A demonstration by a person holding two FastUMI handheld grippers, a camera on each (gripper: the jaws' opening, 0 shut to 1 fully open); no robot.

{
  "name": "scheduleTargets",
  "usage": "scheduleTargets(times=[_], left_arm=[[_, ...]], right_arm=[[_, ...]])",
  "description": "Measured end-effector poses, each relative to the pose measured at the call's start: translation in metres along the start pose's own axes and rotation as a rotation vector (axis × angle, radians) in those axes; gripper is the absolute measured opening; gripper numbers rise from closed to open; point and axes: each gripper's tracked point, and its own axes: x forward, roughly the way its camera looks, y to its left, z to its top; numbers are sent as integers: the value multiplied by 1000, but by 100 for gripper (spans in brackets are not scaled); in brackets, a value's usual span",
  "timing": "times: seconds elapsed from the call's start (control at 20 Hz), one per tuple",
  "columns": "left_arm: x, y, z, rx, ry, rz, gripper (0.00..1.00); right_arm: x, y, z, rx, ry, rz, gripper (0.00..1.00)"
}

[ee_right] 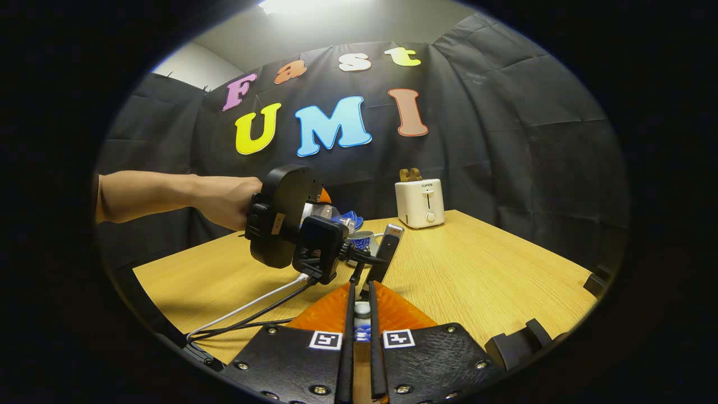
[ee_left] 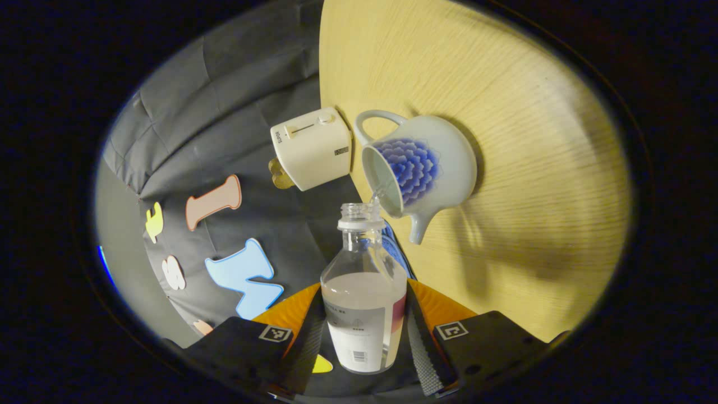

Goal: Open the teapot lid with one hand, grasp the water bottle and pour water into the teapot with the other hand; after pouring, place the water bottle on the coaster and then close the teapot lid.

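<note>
Table (ee_right: 477, 269): pale wood, carrying the teapot and, at its far edge against the booth wall, a toaster (ee_right: 419, 203).
Teapot (ee_left: 426, 168): white with a blue flower pattern, mouth open and no lid on it; handle toward the toaster, spout pointing the other way. In the right gripper view it sits mostly hidden behind the other gripper, left of the toaster.
Water bottle (ee_left: 364, 314): clear, uncapped, partly full, tipped over so its long axis runs from the left gripper out toward the teapot; its neck lies just at the rim of the open mouth and a thin stream appears to run in.
Left gripper (ee_left: 364, 331): both fingers press the bottle's labelled body from either side; in the right gripper view a hand (ee_right: 224, 202) carries it above the table, left of centre.
Right gripper (ee_right: 360, 328): fingers drawn narrow on a small white-and-blue piece, most likely the lid knob, held near the viewer's edge of the table and well clear of the teapot.
Key relation: the teapot mouth lies straight ahead of the bottle neck, so the pour depends on keeping that axis aimed at the opening; the left hand is the nearer one.
Stage, as a judgement: pouring under way.
Coaster: not made out.
</note>
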Motion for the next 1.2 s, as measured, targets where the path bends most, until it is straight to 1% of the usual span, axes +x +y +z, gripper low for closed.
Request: scheduleTargets(times=[0.25, 0.7, 1.05, 1.2], left_arm=[[0, 6, -2, 63, 9, -2, 84], [-1, 15, 1, 128, -3, 7, 84], [-3, 20, 5, 165, -10, -1, 84], [-2, 25, 4, 201, -3, 3, 84]], right_arm=[[0, 0, 0, -3, -1, 1, 12], [0, -1, -1, -1, 4, 1, 12], [0, -1, 1, 0, 3, 1, 12], [0, -2, 2, 1, 1, 0, 12]])
